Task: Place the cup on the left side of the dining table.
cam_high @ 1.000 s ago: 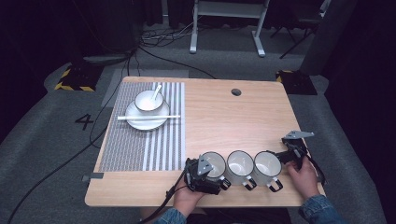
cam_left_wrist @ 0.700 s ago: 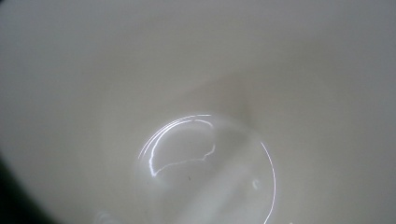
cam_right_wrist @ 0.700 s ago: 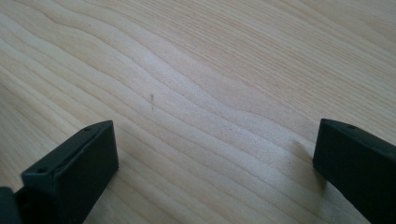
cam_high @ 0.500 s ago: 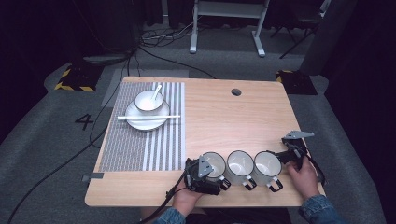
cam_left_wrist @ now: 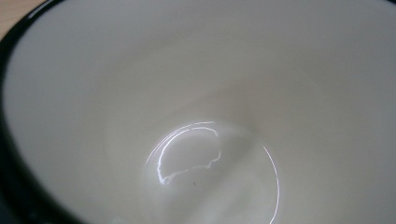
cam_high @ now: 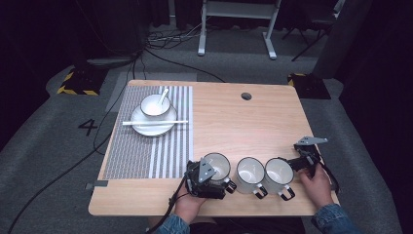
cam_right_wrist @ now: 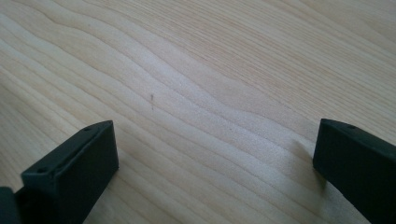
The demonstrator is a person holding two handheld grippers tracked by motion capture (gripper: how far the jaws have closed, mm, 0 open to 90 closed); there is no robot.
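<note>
Wooden tabletop (cam_high: 234, 122) carries three white mugs in a row along its near edge. From above, the left gripper (cam_high: 207, 178) sits against the left mug (cam_high: 217, 168); its own view looks into that mug's glossy white inside, and I cannot tell how its jaws stand. Beside the right mug (cam_high: 278, 174), the right gripper (cam_right_wrist: 215, 168) shows jaws wide apart over bare wood, holding nothing. Farther off, a striped placemat (cam_high: 146, 146) bears a plate (cam_high: 153, 124), bowl (cam_high: 155, 105) and chopsticks (cam_high: 156, 122).
</note>
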